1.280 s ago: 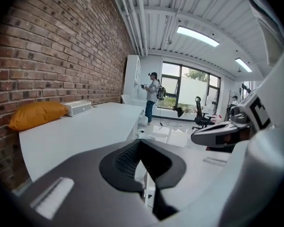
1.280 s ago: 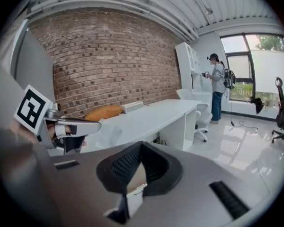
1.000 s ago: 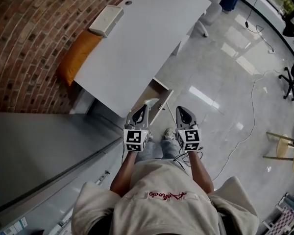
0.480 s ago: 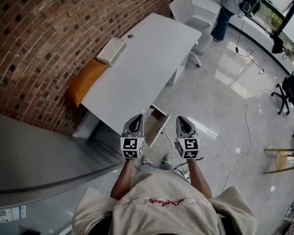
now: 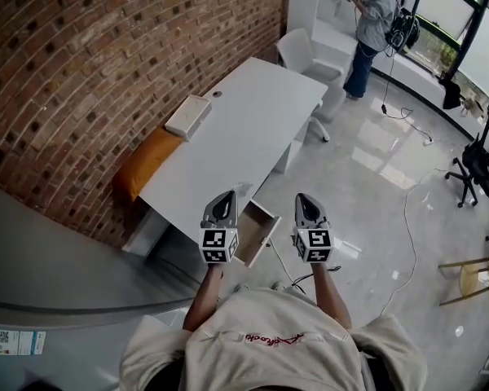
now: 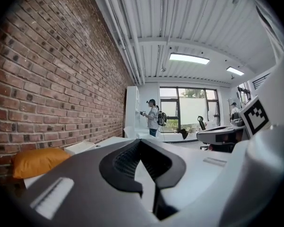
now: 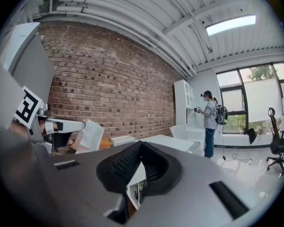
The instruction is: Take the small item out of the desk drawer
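Note:
The white desk (image 5: 244, 129) stands along the brick wall, its drawer (image 5: 257, 231) pulled open at the near end. My left gripper (image 5: 226, 195) is held up over the drawer's left side. It is shut on a small flat white item (image 5: 242, 189), which in the right gripper view shows as a tilted white card (image 7: 90, 134) at the left gripper's tips. In its own view the left gripper (image 6: 141, 142) has its jaws together, and the item is hidden there. My right gripper (image 5: 303, 198) hovers to the right of the drawer, shut and empty, its jaws (image 7: 141, 143) meeting.
A white box (image 5: 187, 116) lies on the desk's far left, with an orange cushion (image 5: 147, 163) below it by the wall. A white chair (image 5: 301, 55) stands at the far end. A person (image 5: 375, 27) stands by the windows. A cable (image 5: 407, 226) crosses the glossy floor, and a stool (image 5: 473, 275) is at right.
The head view has pulled back and tilted up, so the desk and drawer sit lower and farther off. Both grippers stay shut, side by side, and the white item stays at the left tips.

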### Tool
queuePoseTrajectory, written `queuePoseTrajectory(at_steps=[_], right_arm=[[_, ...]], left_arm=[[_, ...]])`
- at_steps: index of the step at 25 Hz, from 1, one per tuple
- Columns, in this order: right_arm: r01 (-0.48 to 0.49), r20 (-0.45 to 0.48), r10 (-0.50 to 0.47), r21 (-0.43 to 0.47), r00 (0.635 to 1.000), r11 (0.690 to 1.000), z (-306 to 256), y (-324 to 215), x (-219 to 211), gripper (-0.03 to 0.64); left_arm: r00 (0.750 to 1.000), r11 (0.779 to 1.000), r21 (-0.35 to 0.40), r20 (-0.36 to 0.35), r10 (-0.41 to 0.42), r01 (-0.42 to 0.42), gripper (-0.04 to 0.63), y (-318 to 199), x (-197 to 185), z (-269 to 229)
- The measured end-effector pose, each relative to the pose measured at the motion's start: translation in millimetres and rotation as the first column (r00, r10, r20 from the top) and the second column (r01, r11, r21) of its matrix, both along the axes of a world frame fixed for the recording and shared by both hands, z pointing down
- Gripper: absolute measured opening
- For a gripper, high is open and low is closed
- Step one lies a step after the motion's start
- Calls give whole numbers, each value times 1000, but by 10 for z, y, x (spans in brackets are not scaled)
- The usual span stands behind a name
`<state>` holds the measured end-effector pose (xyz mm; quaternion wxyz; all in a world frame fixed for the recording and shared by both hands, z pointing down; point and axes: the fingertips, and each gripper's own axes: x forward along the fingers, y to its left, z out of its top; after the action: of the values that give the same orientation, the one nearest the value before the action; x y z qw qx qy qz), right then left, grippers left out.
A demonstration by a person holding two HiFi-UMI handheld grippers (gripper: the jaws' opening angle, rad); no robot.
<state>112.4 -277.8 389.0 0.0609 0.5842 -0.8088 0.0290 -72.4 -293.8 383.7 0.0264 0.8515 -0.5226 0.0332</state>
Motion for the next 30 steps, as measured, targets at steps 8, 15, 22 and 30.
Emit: queuePoseTrajectory(at_steps=[8, 15, 22, 30], right_arm=[[-12, 12, 12, 57, 1000, 998, -239, -241, 25, 11], [-14, 5, 14, 56, 1000, 998, -223, -292, 20, 11], [-3, 8, 3, 55, 1000, 998, -240, -285, 29, 11], [17, 9, -17, 31, 1000, 999, -182, -263, 6, 11]], left_arm=[[1000, 998, 56, -5, -7, 7, 8, -172, 10, -283], [1000, 998, 63, -3, -17, 18, 8, -194, -32, -318], [1000, 997, 73, -11, -27, 28, 8, -188, -19, -377], [999, 998, 38, -23, -43, 44, 8, -156, -38, -253]])
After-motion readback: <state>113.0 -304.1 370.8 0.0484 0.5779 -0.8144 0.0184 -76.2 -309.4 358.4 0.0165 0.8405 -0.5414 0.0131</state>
